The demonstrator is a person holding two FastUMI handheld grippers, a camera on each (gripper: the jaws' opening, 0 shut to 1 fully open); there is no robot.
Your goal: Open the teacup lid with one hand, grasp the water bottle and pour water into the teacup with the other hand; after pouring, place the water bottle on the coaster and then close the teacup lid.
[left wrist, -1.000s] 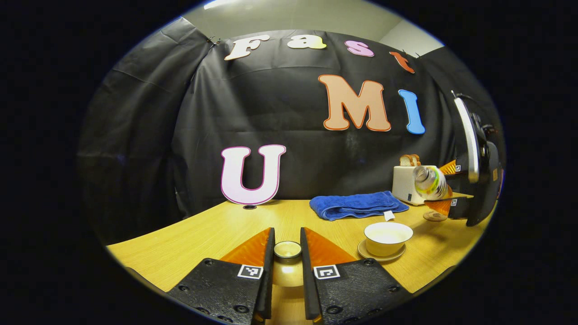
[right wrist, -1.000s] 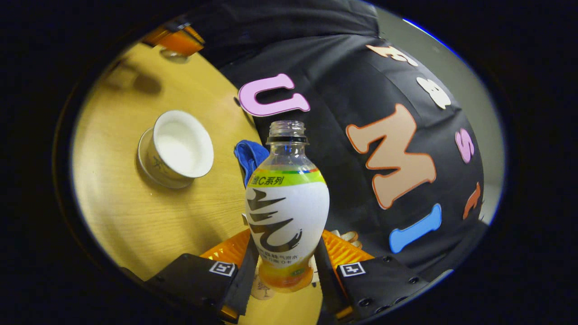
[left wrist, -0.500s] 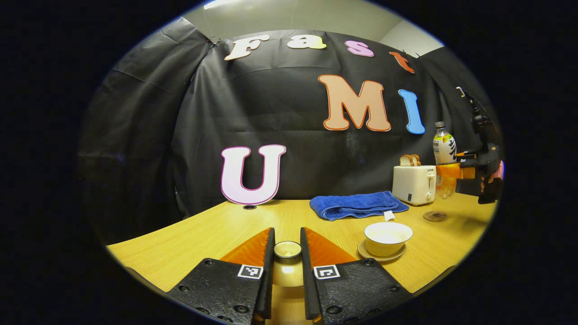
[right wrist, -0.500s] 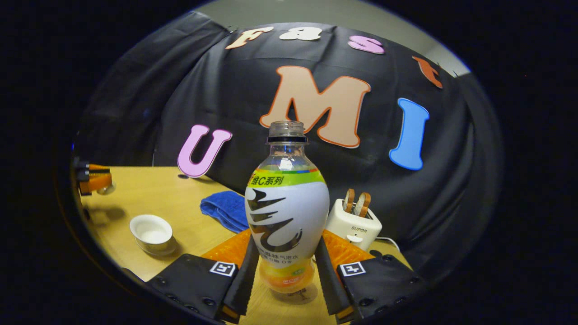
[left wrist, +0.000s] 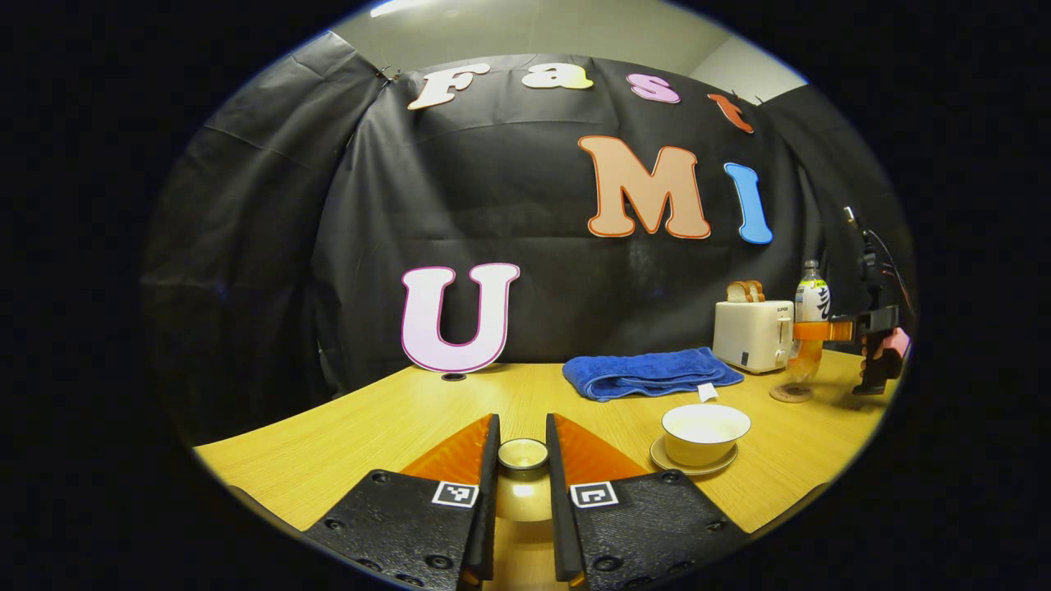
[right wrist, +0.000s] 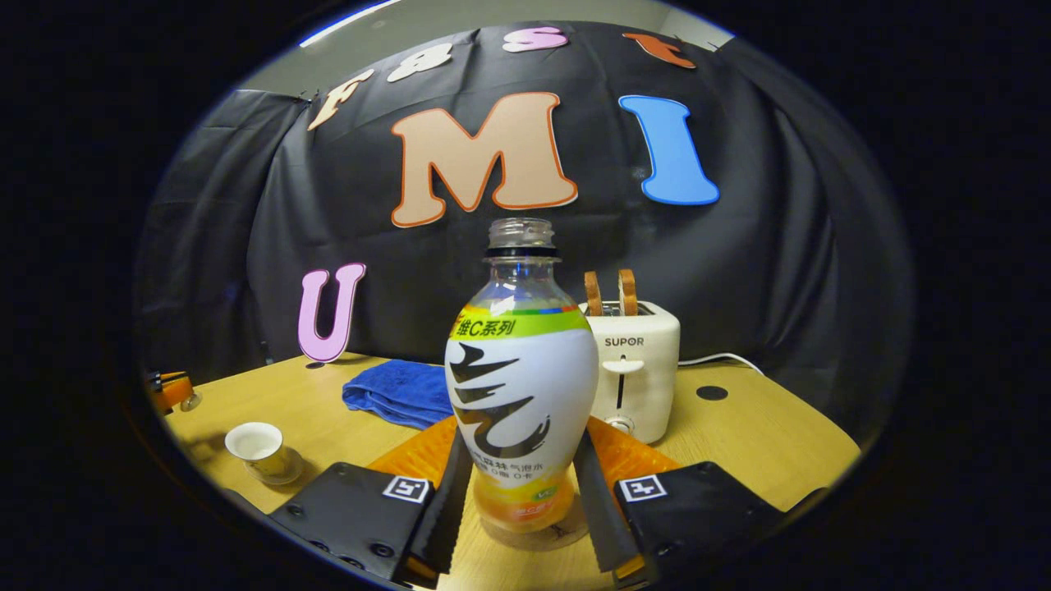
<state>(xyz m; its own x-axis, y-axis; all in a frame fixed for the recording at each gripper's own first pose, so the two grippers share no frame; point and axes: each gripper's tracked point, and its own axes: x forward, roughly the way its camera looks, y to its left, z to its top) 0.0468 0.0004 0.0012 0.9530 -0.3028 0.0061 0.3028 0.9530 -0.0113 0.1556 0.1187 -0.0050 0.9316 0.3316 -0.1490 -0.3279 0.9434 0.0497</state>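
Lowered and upright again after its tilt a second ago, the bottle (right wrist: 522, 386) now stands on the coaster (right wrist: 534, 533), near the toaster (right wrist: 636, 373). Both fingers of the right gripper (right wrist: 522, 492) press its lower body; its neck is uncapped. From the left gripper view, bottle (left wrist: 810, 328) and coaster (left wrist: 791, 394) sit well right of the open cup (left wrist: 705, 432) on its saucer (left wrist: 657, 451). Left gripper (left wrist: 522, 460) pinches the lid (left wrist: 523, 454) by its knob above the table (left wrist: 345, 443). A blue towel (left wrist: 649, 372) lies behind the cup.

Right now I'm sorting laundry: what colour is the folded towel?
Blue; the towel shows best in the left gripper view.
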